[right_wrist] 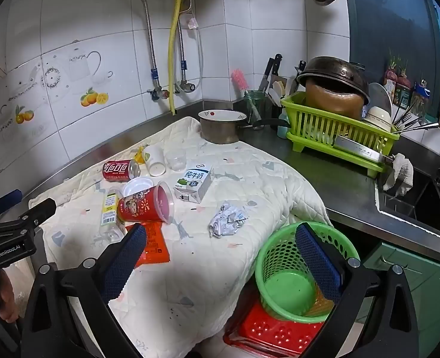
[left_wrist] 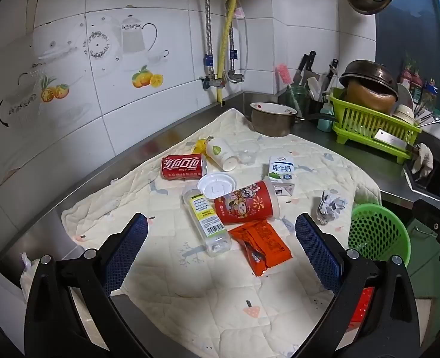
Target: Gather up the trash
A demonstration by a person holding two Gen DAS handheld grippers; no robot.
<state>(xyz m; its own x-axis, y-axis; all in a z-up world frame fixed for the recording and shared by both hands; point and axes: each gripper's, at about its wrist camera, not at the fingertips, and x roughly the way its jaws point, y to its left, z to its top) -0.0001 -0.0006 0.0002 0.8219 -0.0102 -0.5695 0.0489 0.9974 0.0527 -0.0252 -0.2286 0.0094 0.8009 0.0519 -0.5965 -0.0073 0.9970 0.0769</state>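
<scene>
Left gripper (left_wrist: 221, 228): jaws spread wide, nothing between the pads, hovering over the near part of the quilted mat (left_wrist: 208, 292); it points down at the clear bottle and the orange wrapper.
Cola can (left_wrist: 183, 166): red, on its side, far left of the litter.
White paper cup (left_wrist: 221, 153): tipped over just right of the can, a yellow scrap (left_wrist: 199, 146) behind it.
Clear plastic cup (left_wrist: 248, 152): right of the paper cup, far side of the mat.
White lid (left_wrist: 217, 185): flat, between the can and the red cup.
Clear bottle (left_wrist: 207, 220): lying lengthwise, yellow label up, touching the red cup's left side.
Red cup (left_wrist: 246, 203): on its side, mid-mat, its rim toward the milk carton.
Orange wrapper (left_wrist: 260, 244): flat, just near of the red cup.
Milk carton (left_wrist: 282, 176): right of the red cup, far side.
Crumpled paper (left_wrist: 331, 207): right part of the mat, apart from the rest.
Right gripper (right_wrist: 221, 246): jaws equally wide, empty, over the mat's near right edge.
Green basket (right_wrist: 288, 280): off the mat's right edge, lower down, standing on a red perforated tray (right_wrist: 267, 331); its inside looks empty.
Dish rack (right_wrist: 339, 137): green, far right on the steel counter.
</scene>
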